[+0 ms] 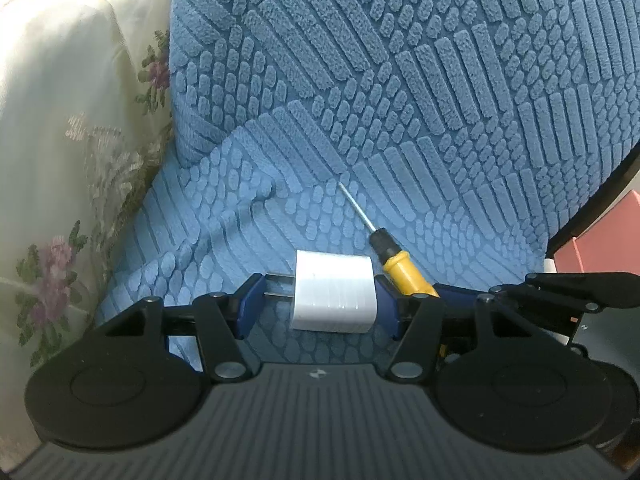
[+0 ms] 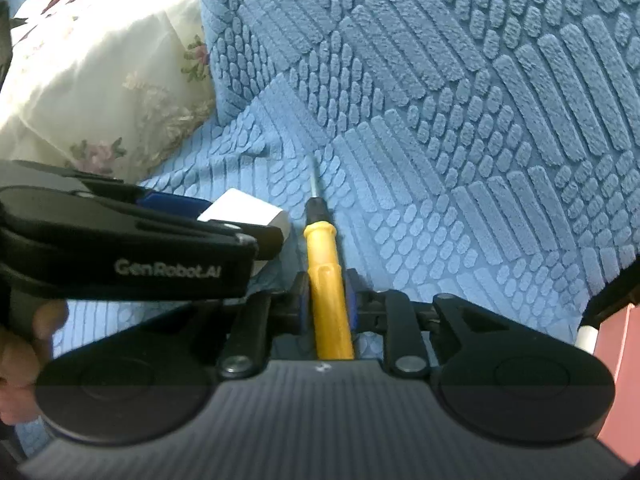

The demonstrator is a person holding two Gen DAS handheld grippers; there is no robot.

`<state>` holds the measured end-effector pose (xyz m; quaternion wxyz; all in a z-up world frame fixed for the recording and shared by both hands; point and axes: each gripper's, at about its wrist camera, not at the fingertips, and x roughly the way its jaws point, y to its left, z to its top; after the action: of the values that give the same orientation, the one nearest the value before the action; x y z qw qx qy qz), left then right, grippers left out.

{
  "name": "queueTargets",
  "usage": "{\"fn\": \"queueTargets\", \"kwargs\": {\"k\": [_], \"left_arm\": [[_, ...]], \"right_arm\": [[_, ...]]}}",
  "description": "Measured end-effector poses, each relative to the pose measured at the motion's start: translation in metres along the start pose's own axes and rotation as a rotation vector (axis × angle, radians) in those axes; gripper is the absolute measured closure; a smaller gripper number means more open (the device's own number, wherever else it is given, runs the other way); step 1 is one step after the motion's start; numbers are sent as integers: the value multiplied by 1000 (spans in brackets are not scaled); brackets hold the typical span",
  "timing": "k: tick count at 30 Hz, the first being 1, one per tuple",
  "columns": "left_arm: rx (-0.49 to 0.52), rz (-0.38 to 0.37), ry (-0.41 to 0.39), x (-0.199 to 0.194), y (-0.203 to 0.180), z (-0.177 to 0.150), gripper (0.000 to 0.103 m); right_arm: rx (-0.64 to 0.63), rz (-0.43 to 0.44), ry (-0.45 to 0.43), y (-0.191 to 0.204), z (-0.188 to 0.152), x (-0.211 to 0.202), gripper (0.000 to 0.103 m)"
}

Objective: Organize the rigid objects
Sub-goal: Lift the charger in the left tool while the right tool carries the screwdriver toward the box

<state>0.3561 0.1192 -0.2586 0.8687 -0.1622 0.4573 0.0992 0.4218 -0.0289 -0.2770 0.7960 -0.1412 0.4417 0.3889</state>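
Textured blue sofa cover (image 1: 440, 100), floral cream cloth (image 1: 60, 120) beside it, pink box (image 1: 600, 248) at right.

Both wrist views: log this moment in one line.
left tool: shut on charger | right tool: shut on screwdriver | both on blue seat

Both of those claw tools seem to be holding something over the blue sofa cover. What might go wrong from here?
The left gripper holds the white charger with one side's finger against its thin prongs, so it may twist or slip loose.

The right gripper pinches the smooth yellow screwdriver by its handle; it could slide through the fingers.

The two tools sit close together, so they may bump each other, and the screwdriver's metal tip could snag the nubby blue cover.
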Motion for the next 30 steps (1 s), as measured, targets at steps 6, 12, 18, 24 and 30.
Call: {"fn": "queueTargets", "kwargs": {"k": [6, 12, 18, 24, 30], "left_arm": [[-14, -25, -2, -9, 3, -5, 39], [-15, -51, 1, -23, -4, -18, 39], [-23, -75, -3, -38, -10, -34, 39], [-39, -78, 12, -46, -10, -51, 39], [-32, -85, 1, -68, -7, -67, 39]], "right_arm": [[45, -25, 6, -4, -7, -15, 82], [115, -43, -7, -5, -19, -37, 83], [206, -60, -30, 0, -43, -59, 83], [247, -100, -4, 22, -80, -68, 83], [265, -113, -27, 34, -93, -84, 83]]}}
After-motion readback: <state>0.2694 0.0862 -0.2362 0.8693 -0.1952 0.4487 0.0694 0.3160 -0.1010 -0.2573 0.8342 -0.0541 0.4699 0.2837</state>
